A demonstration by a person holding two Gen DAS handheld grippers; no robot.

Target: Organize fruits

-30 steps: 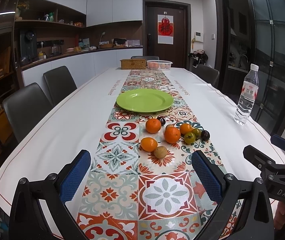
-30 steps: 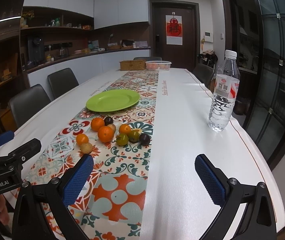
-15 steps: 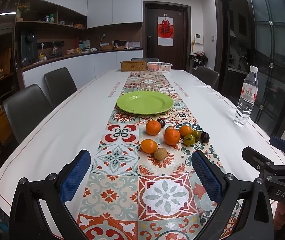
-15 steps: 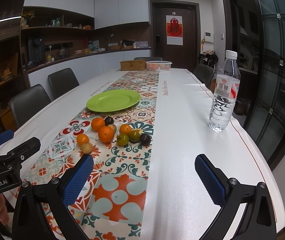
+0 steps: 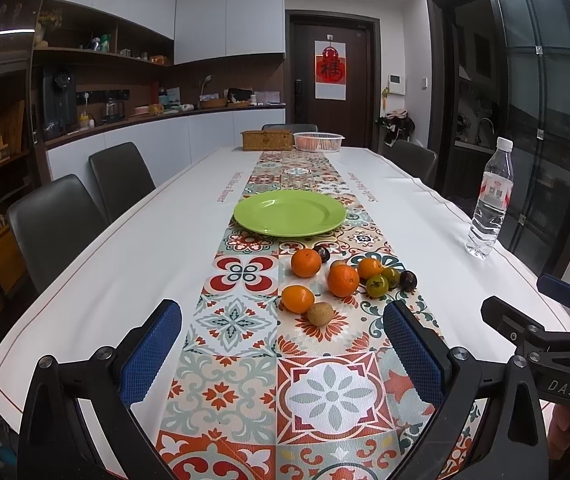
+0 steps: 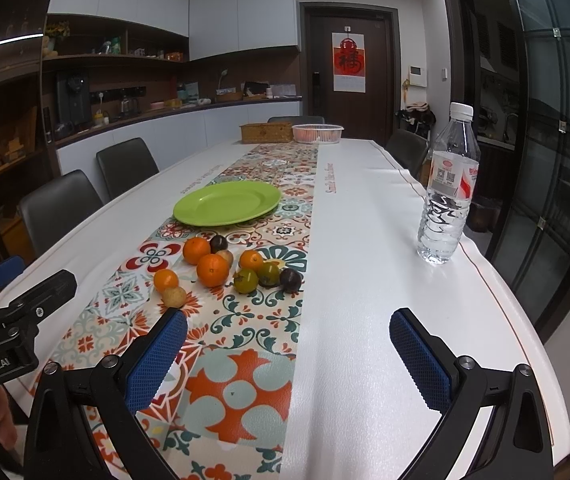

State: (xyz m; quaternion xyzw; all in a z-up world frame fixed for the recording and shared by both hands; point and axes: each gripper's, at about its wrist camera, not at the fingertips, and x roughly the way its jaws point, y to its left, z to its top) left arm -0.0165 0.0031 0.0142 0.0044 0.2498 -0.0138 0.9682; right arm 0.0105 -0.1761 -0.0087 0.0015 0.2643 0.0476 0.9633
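Left gripper (image 5: 281, 344) and right gripper (image 6: 288, 354): jaws apart, holding nothing. Fruits (image 5: 341, 280) lie clustered on runner (image 5: 325, 392), near plate (image 5: 289, 213).

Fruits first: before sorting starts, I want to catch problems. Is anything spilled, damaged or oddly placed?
Nothing looks spilled or damaged. The fruits lie loose on the patterned runner, none on the green plate. The water bottle stands upright and capped.

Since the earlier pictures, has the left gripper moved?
Hardly. In the left wrist view, the green plate and water bottle keep almost the same places behind the left gripper, so it has stayed nearly still.
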